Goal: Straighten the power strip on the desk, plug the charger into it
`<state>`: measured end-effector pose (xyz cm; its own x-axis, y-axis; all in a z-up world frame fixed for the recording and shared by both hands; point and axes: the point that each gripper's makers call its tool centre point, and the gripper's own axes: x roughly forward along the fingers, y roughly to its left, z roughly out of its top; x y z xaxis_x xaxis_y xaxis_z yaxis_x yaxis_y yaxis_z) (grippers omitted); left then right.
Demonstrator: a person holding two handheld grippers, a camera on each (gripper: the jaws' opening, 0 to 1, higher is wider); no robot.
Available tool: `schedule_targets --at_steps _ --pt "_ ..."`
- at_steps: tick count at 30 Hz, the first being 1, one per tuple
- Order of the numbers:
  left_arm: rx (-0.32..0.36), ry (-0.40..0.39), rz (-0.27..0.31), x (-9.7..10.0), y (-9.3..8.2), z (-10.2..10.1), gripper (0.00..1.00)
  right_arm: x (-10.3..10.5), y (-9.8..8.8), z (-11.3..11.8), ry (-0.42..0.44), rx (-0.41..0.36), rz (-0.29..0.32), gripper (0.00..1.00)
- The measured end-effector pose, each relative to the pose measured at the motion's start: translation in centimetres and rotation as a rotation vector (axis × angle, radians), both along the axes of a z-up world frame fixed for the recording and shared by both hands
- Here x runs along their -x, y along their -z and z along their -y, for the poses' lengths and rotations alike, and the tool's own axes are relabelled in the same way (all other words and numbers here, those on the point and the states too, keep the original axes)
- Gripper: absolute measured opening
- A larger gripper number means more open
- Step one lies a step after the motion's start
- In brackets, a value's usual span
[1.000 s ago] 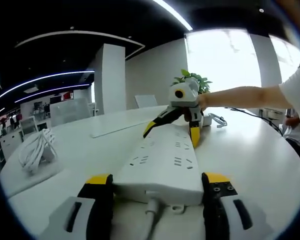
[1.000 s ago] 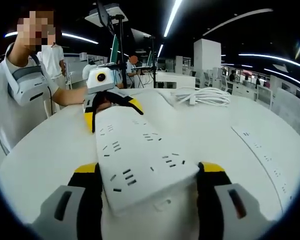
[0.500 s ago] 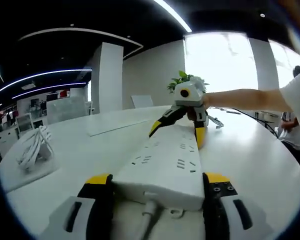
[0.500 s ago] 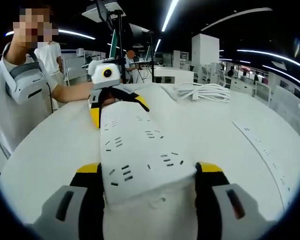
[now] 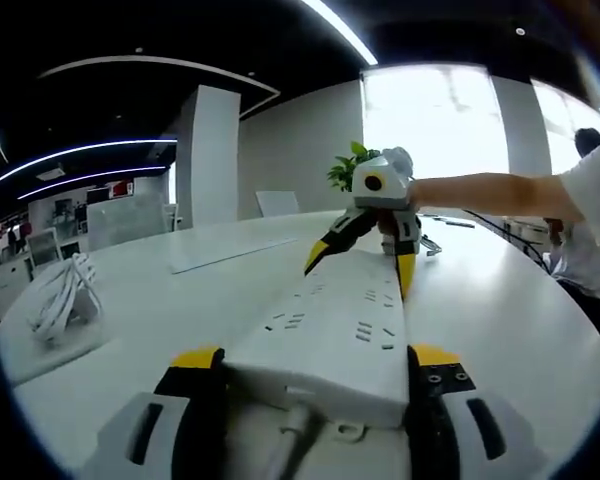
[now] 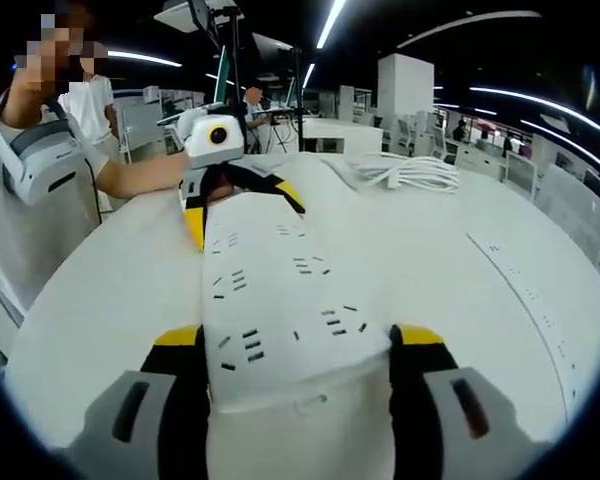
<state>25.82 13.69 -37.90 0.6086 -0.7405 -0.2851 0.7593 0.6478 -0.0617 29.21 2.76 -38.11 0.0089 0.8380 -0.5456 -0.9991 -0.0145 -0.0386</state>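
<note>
1. Power strip (image 5: 330, 330) lies flat on the white desk (image 5: 500, 330), held at both ends
2. Left gripper (image 5: 315, 400) has its fingers closed on the cable end
3. Right gripper (image 6: 295, 385) has its fingers clamped on the opposite end
4. Coiled white cable (image 5: 60, 300) rests well apart on the desk

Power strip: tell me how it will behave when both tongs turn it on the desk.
The power strip looks like a rigid plastic bar, so it should turn as one piece. Tongs grip both ends, so slipping seems unlikely. Its cord at the left tongs' end is probably floppy and may drag.
</note>
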Motion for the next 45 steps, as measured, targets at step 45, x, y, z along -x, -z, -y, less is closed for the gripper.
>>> schedule_targets --at_steps 45 --pt "-0.024 0.221 -0.016 0.5 -0.1 2.0 0.77 2.6 -0.9 2.2 0.220 0.001 -0.002 0.72"
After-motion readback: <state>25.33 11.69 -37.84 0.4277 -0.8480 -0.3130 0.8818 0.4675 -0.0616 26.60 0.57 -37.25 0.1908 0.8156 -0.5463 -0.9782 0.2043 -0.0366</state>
